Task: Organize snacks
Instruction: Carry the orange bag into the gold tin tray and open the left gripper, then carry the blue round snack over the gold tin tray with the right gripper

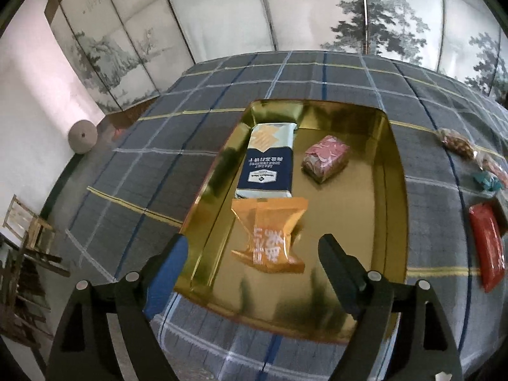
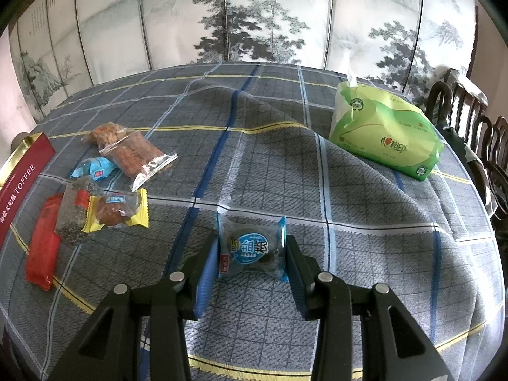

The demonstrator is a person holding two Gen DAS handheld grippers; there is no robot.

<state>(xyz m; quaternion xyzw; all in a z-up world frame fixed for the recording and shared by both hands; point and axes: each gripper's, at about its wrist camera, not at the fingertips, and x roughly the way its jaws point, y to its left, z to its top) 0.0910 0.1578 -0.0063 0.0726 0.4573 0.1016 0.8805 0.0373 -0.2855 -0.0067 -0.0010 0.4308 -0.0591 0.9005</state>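
In the left wrist view a gold tin tray lies on the plaid tablecloth. It holds a navy cracker pack, a pink wrapped snack and an orange packet. My left gripper is open above the tray's near end, and the orange packet lies free between and beyond its fingers. In the right wrist view my right gripper is shut on a blue wrapped snack, its fingers pressed to both sides of the packet, just above the cloth.
Loose snacks lie at the left of the right wrist view: a red packet, a yellow-wrapped cake, a dark sesame bar, a light blue candy, clear bags of biscuits. A red toffee box lid stands far left. A green tissue pack sits back right, chairs beyond.
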